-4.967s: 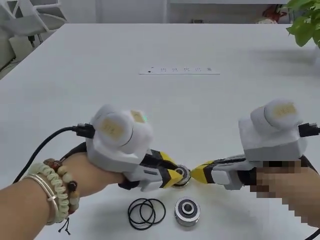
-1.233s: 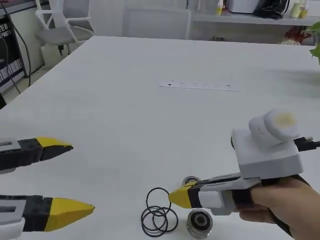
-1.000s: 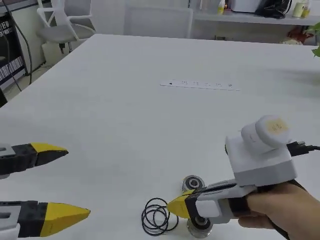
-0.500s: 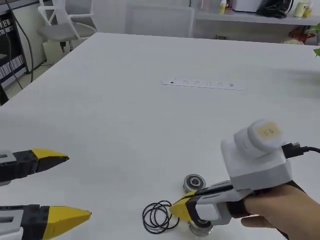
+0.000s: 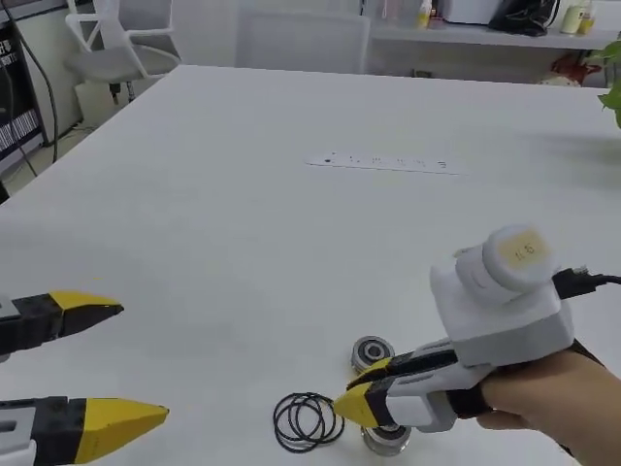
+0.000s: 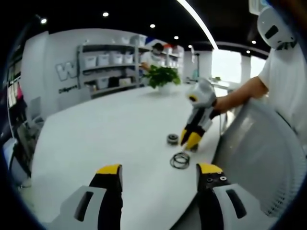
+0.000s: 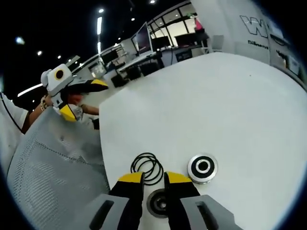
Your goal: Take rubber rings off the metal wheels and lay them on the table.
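Note:
Two metal wheels lie near the table's front edge: one [image 5: 372, 351] [image 7: 202, 167] [image 6: 172, 139] stands free, the other [image 5: 385, 439] [image 7: 157, 203] is partly hidden under my right gripper [image 5: 363, 389] [image 7: 154, 179] [image 6: 192, 139]. The jaws of that gripper stand a narrow gap apart just over the wheel. A small heap of black rubber rings [image 5: 306, 419] [image 7: 147, 167] [image 6: 180, 160] lies on the table just left of it. My left gripper [image 5: 141, 364] [image 6: 159, 170] [image 7: 72, 91] is held wide open and holds nothing, well to the left of the rings.
The white table [image 5: 291, 223] stretches far ahead with a flush socket strip [image 5: 378, 162] at its middle. A white mesh chair back [image 6: 268, 158] stands by the front edge. Green plant leaves [image 5: 609, 73] show at the far right.
My right gripper has come down and nearer over the front wheel, and its jaws have parted a little. The left gripper has stayed wide open at the left.

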